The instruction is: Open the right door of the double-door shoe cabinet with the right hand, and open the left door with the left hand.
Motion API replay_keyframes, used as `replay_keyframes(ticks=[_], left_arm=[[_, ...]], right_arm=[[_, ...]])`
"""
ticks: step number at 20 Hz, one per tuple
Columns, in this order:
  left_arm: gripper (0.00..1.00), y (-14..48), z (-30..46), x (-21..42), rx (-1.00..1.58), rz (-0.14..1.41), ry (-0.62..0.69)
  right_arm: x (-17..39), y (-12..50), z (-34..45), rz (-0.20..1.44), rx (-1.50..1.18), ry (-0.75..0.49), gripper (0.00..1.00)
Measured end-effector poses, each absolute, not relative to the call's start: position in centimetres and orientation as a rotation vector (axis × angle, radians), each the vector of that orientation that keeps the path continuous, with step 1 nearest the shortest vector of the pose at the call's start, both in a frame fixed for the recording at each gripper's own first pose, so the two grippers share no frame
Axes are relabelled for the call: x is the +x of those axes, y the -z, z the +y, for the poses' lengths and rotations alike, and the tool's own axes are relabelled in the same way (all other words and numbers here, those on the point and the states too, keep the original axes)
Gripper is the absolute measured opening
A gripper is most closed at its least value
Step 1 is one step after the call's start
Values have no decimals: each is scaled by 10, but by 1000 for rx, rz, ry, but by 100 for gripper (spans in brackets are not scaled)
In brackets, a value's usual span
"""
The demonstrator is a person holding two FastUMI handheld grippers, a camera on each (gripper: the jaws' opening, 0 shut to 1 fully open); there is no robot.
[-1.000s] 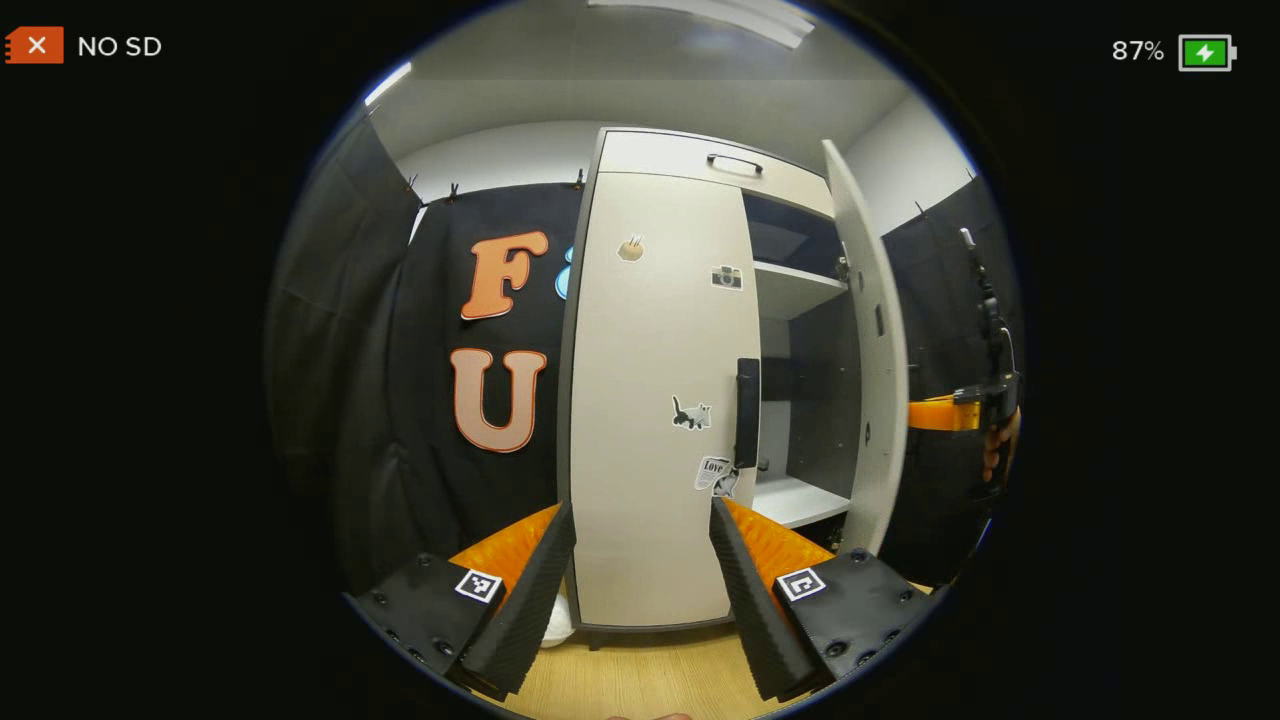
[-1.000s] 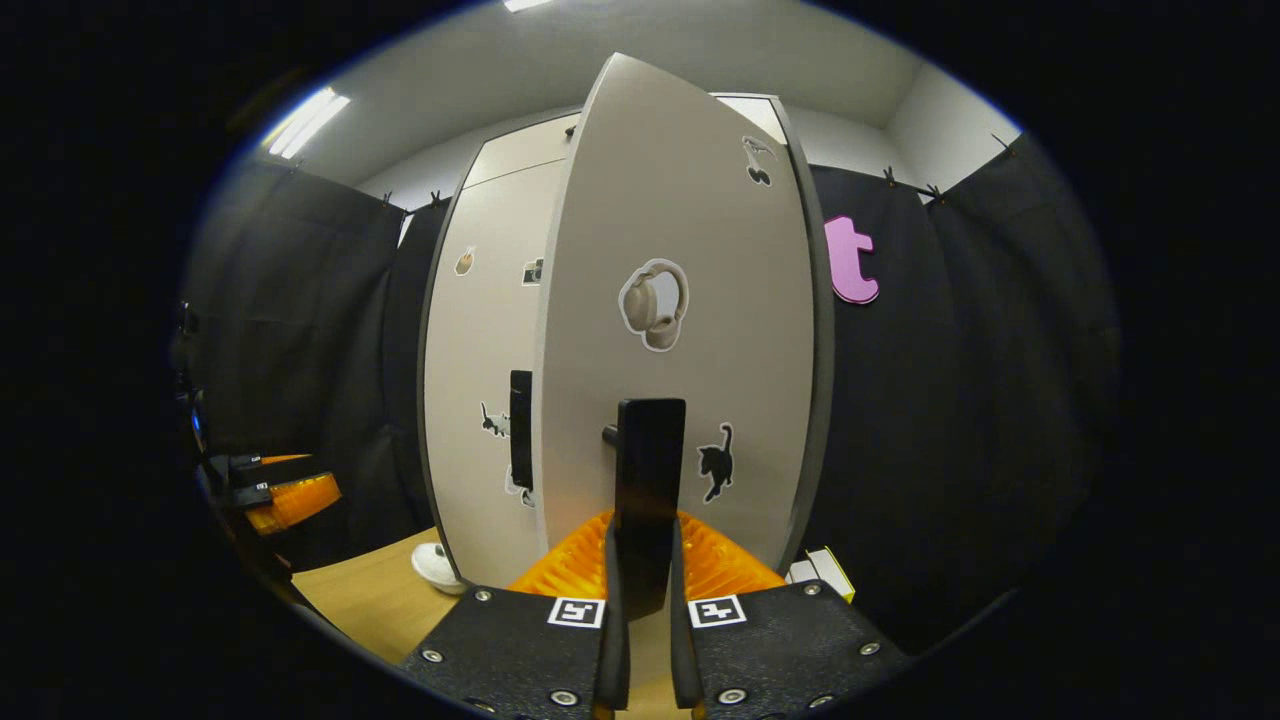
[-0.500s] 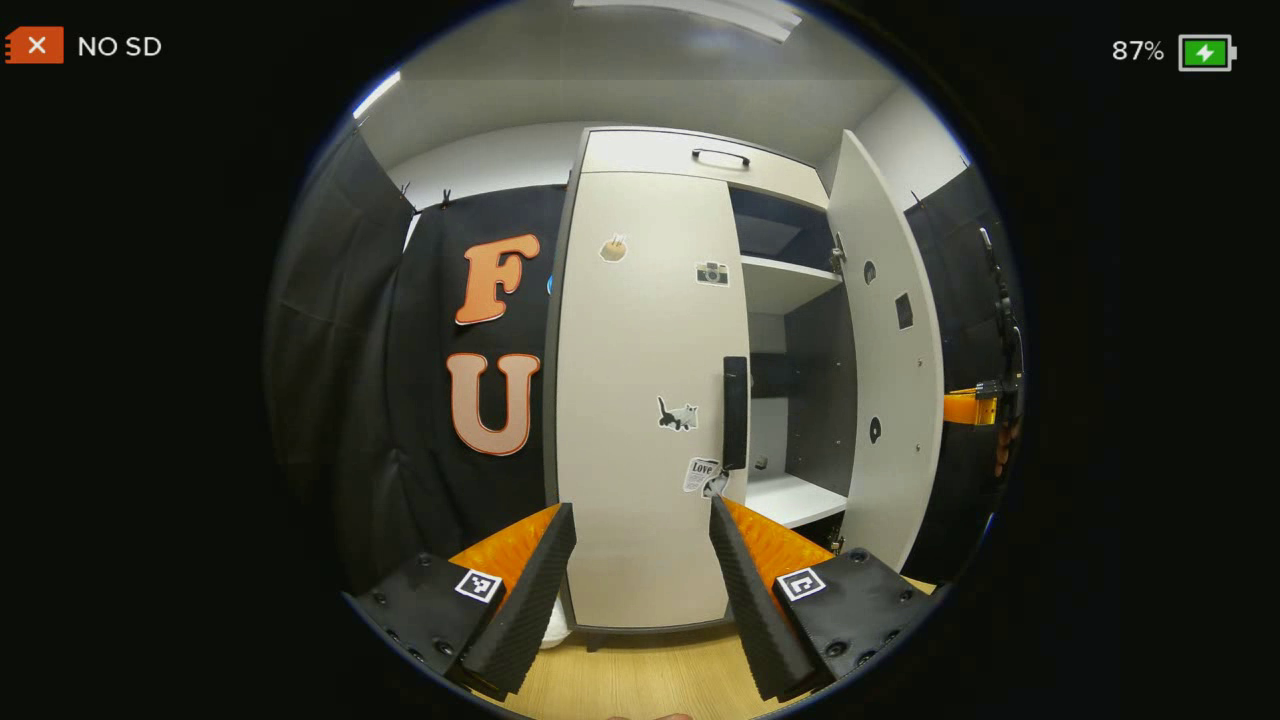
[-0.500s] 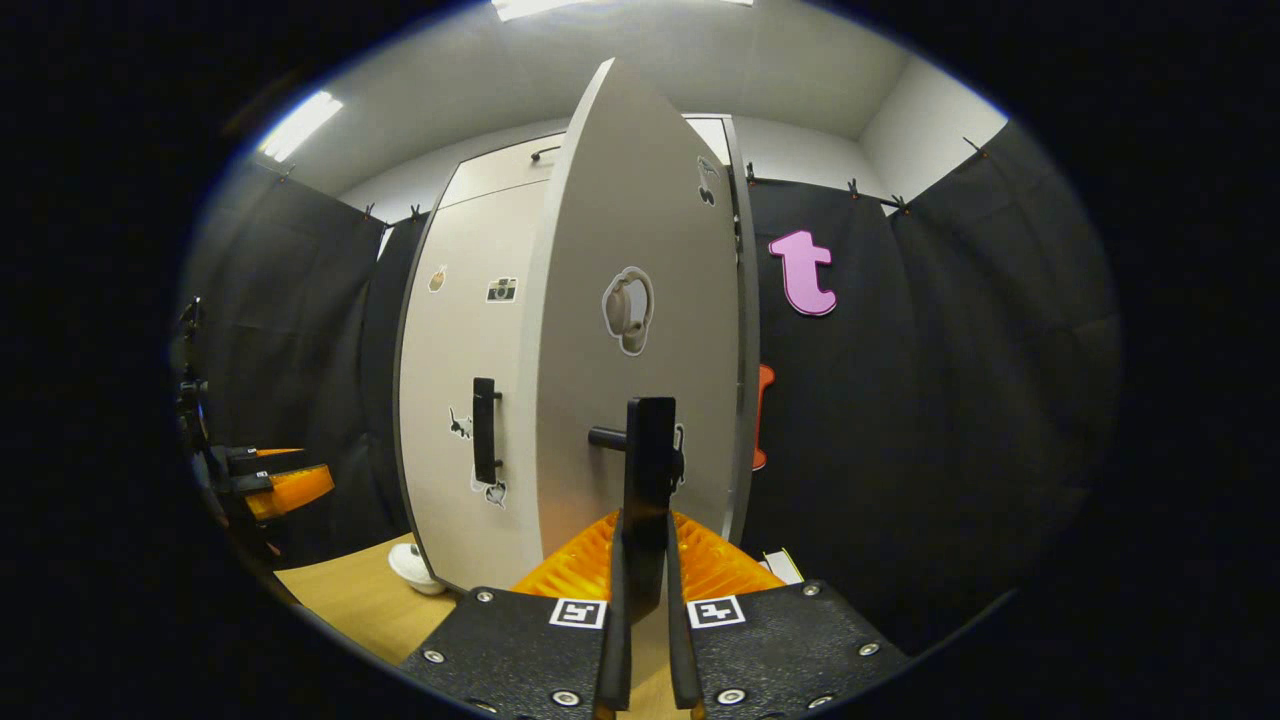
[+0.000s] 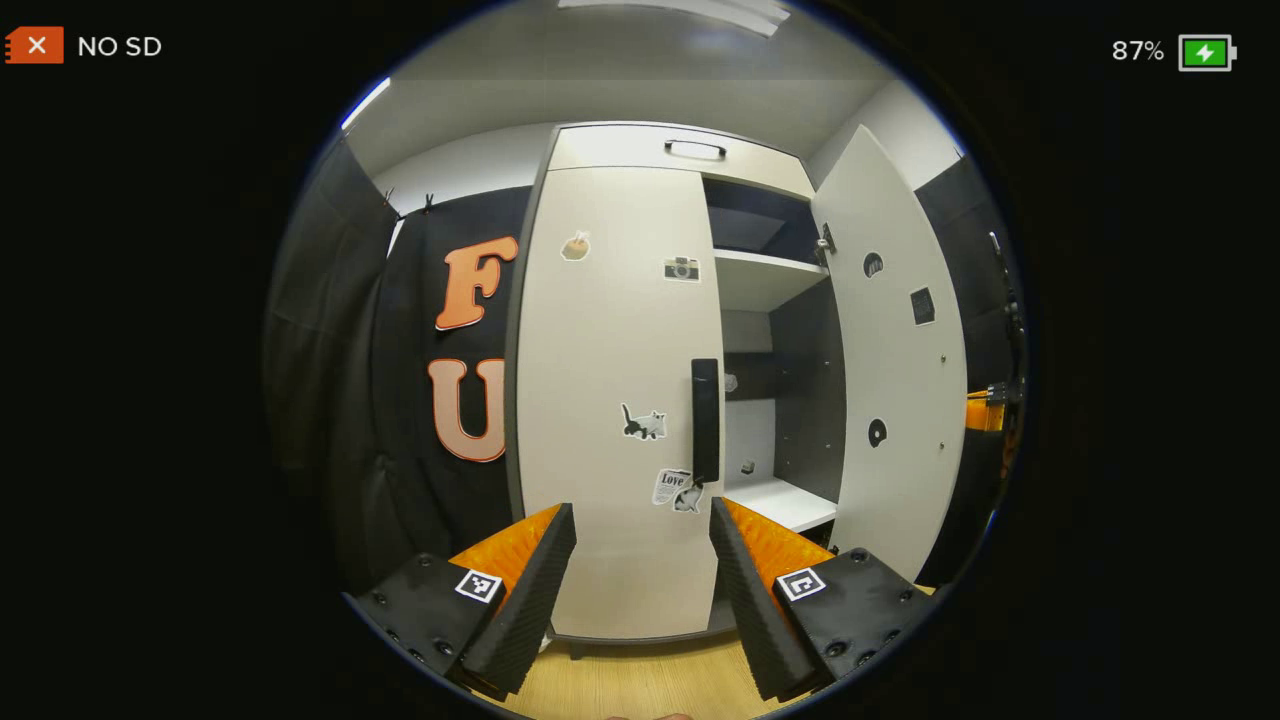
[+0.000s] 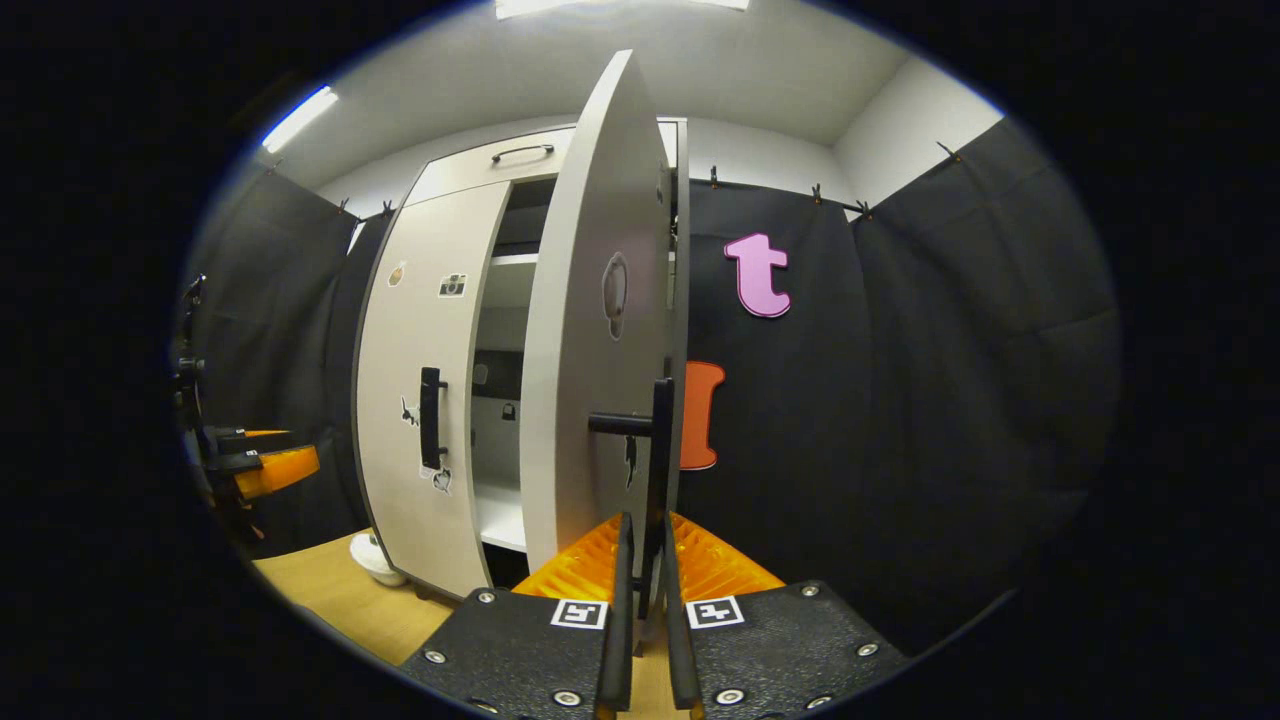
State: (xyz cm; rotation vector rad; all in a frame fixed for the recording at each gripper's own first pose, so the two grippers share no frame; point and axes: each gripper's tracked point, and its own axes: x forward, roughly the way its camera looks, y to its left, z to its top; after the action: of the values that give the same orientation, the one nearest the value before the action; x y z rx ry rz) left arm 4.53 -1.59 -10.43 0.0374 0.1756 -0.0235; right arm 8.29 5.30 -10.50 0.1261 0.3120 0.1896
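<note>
A white bowl (image 6: 378,556) sits on the wood floor (image 6: 330,595), just by the left bottom corner of the cabinet. Black cloth (image 6: 900,400) hangs on the walls, held up by small clips (image 6: 714,178) along its top edge. The white ceiling (image 5: 620,70) has long bright lights (image 6: 300,118). The floor (image 5: 640,680) is light brown.
</note>
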Motion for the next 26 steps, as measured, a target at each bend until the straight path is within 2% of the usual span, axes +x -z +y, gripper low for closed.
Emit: replay_keyframes(ticks=[3, 10, 16, 17, 18, 22, 26], left_arm=[[81, 97, -32, 60, 52, 168, 44], [81, 81, -58, 111, 60, 171, 59], [81, 99, -74, 164, 92, 232, 76], [81, 103, -75, 173, 85, 242, 76], [81, 105, -74, 179, 81, 251, 66], [77, 109, -68, 212, 61, 276, 29], [74, 123, -59, 232, 113, 306, -41]], right_arm=[[85, 106, 33, 316, 146, -164, 8], [76, 101, 34, 297, 225, -212, 8], [55, 91, 25, 290, 245, -227, 8], [52, 86, 23, 281, 239, -225, 19], [47, 82, 20, 273, 224, -222, 12], [38, 73, 3, 247, 196, -178, 23], [32, 81, -9, 267, 191, -161, 42]])
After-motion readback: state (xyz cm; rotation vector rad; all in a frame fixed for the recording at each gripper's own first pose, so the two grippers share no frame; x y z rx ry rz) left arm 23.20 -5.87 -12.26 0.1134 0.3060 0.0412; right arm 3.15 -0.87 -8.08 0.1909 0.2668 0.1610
